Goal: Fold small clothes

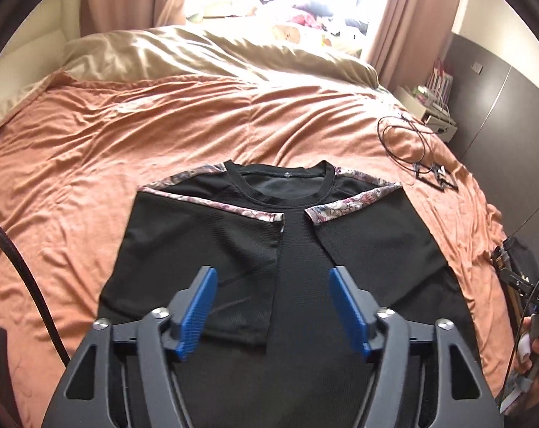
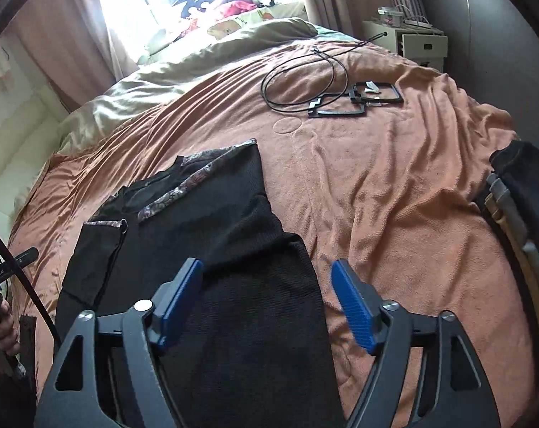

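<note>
A black T-shirt (image 1: 298,249) with floral shoulder strips lies flat on the orange bedspread (image 1: 127,135), collar away from me, both sleeves folded in over the chest. My left gripper (image 1: 273,281) is open and empty, hovering above the shirt's lower middle. In the right wrist view the same shirt (image 2: 212,235) runs from centre to lower left. My right gripper (image 2: 267,278) is open and empty, above the shirt's right edge near the hem, its right pad (image 2: 351,303) over bare bedspread (image 2: 394,196).
A coiled black cable (image 2: 305,75) and flat black frames (image 2: 355,100) lie on the far right of the bed. A white bedside unit (image 2: 408,39) stands beyond. Beige duvet (image 1: 205,53) covers the bed's head. Stacked dark clothes (image 2: 526,192) sit at the right edge.
</note>
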Demonstrator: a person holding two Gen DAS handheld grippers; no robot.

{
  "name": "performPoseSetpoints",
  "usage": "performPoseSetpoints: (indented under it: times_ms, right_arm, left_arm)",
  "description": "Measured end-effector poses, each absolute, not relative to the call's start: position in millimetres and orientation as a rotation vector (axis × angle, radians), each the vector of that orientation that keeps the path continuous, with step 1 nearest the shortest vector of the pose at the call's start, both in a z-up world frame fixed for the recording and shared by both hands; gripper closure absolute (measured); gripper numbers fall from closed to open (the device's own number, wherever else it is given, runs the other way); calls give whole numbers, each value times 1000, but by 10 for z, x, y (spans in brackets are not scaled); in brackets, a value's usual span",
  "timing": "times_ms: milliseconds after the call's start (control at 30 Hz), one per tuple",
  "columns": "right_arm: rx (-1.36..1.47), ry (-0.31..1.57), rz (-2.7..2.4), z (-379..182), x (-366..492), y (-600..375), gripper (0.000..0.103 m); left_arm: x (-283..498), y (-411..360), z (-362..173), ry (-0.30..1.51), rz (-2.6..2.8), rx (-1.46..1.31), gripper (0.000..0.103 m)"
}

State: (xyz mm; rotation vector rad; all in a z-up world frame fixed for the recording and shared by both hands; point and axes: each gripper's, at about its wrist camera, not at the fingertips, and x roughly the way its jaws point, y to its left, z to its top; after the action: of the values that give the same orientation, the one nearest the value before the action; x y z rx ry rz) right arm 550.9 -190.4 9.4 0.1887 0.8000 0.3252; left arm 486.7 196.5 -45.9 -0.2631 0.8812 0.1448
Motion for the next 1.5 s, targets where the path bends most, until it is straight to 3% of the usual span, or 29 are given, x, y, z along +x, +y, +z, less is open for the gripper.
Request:
performPoseSetpoints:
  times_ms: [100,233,500,867,1500]
  right_arm:
    - [139,775,329,206,5274,-1884,15]
    - [114,740,345,326,4955,-1886,0]
    - [98,713,402,497,4518,-2008,0]
    - [58,610,422,670,3744,-2342,0]
    - [32,554,403,347,2649,-2908,0]
  left_arm:
    - [4567,1992,-294,835,168,-275,13]
    - [4212,1996,-111,781,184,-280,8]
    - [3558,2049,221,680,251,-288,1]
    - [2716,1943,421,622,269,-271,1]
    - [1267,1899,188,610,311,-283,1]
